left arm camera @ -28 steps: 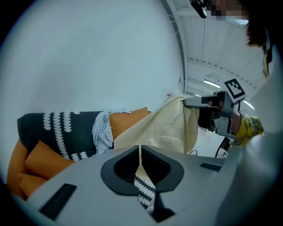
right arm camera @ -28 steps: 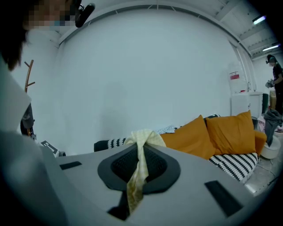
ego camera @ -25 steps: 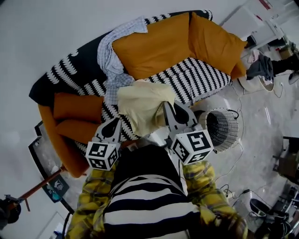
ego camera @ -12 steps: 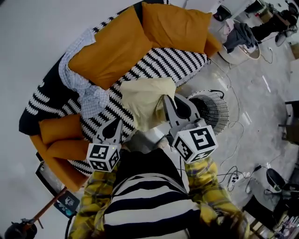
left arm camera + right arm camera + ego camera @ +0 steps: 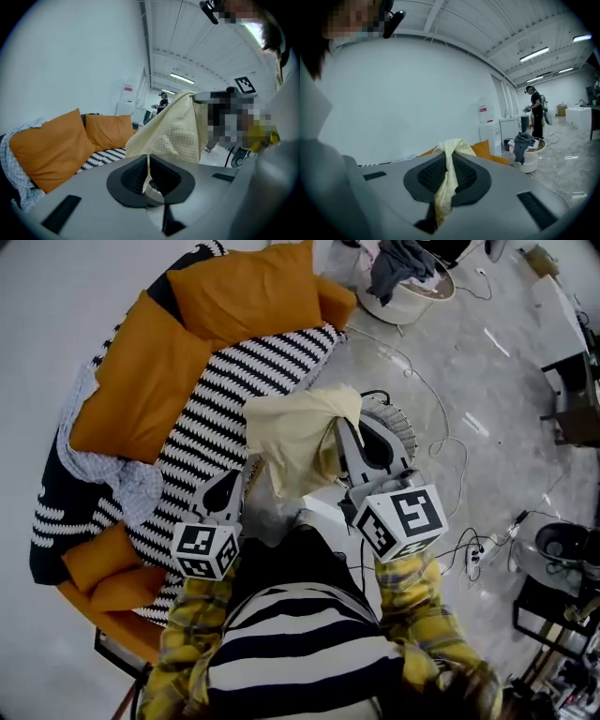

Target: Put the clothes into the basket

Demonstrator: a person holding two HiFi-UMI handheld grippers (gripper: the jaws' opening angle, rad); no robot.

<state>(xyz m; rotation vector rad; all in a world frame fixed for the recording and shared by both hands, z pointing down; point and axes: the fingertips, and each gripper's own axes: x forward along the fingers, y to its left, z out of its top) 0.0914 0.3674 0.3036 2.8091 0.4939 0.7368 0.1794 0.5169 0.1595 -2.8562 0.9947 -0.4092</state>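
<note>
- grey polished floor lies under both grippers, and the striped sofa (image 5: 234, 390) with orange cushions stands beyond the left gripper (image 5: 148, 159).
- left gripper's jaws are pressed together on a thin edge of the pale yellow garment (image 5: 295, 437), which rises in front of its tips.
- right gripper (image 5: 450, 159) is clamped on a bunched corner of the same garment.
- i judge the two grips keep the cloth spread between the grippers and off the floor, so it goes down as one piece.
- wire basket (image 5: 405, 432) stands just beyond and below the right gripper, partly hidden by it; the garment is not yet inside.
- checked shirt (image 5: 117, 470) lies on the sofa, well apart from the left gripper.
</note>
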